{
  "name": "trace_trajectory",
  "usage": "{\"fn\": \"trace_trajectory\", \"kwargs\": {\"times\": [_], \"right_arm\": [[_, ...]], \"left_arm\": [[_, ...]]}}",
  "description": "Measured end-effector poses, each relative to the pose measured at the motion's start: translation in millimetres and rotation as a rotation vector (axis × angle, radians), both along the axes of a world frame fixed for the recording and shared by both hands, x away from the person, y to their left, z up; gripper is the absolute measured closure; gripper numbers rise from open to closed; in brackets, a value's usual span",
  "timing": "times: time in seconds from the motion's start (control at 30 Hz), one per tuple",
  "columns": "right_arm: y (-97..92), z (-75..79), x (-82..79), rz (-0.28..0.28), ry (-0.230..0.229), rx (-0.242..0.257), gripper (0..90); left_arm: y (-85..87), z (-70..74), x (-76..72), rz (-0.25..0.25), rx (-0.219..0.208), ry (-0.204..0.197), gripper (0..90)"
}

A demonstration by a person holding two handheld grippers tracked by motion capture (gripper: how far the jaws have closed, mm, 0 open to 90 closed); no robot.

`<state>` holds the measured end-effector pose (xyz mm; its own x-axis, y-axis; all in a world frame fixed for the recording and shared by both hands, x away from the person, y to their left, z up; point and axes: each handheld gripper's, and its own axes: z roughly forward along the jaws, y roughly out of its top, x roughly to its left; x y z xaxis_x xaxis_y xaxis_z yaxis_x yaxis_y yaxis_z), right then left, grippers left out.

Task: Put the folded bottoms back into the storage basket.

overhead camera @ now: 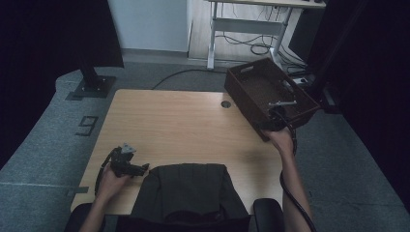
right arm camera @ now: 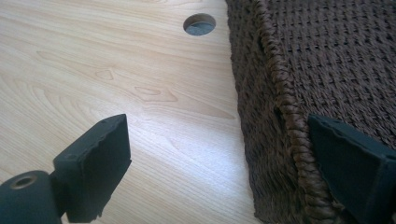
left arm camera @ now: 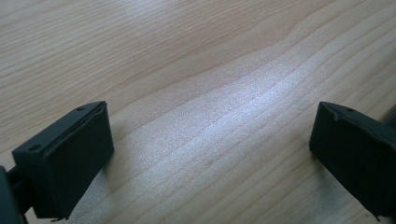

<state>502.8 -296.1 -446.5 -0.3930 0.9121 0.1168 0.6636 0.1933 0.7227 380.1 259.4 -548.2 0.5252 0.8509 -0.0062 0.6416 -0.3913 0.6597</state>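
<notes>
Now your right tongs straddle the basket rim, wide apart, ungripped; your left tongs gape empty over the bench.

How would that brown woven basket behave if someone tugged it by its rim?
The basket looks woven from cord, so its wall would probably flex a little. It seems empty and likely light, so it may slide on the smooth table rather than tip. The right gripper straddles its rim, jaws open.
</notes>
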Motion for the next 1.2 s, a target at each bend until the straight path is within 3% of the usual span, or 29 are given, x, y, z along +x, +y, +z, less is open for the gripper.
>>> {"fn": "trace_trajectory", "kwargs": {"times": [0.23, 0.37, 0.5, 0.7, 0.8, 0.93, 1.2], "right_arm": [[3.6, 1.6, -1.8, -0.019, -0.009, -0.012, 29.3], [2.4, 2.3, -4.0, -0.022, -0.017, -0.012, 48.4], [3.6, -0.4, -6.5, -0.004, -0.021, 0.010, 62.0], [9.8, -1.1, -8.0, -0.010, -0.031, -0.016, 76.7], [13.8, -1.6, -8.6, 0.000, -0.028, -0.014, 77.3], [21.0, -1.6, -10.6, 0.003, -0.032, -0.047, 77.3], [24.2, -3.6, -17.1, 0.000, -0.041, -0.048, 77.8]], "left_arm": [[0.1, 0.0, 0.0, 0.000, 0.000, 0.000, 0.0], [-0.5, 0.0, 0.1, 0.004, 0.000, 0.000, 0.0], [-1.2, 0.0, 0.2, 0.006, 0.000, 0.001, 0.0], [-1.2, 0.0, 0.2, 0.006, 0.000, 0.001, 0.0], [-1.2, 0.0, 0.2, 0.006, 0.000, 0.001, 0.0], [-1.2, 0.0, 0.2, 0.006, 0.000, 0.001, 0.0], [-1.2, 0.0, 0.2, 0.006, -0.001, 0.001, 0.0]]}}
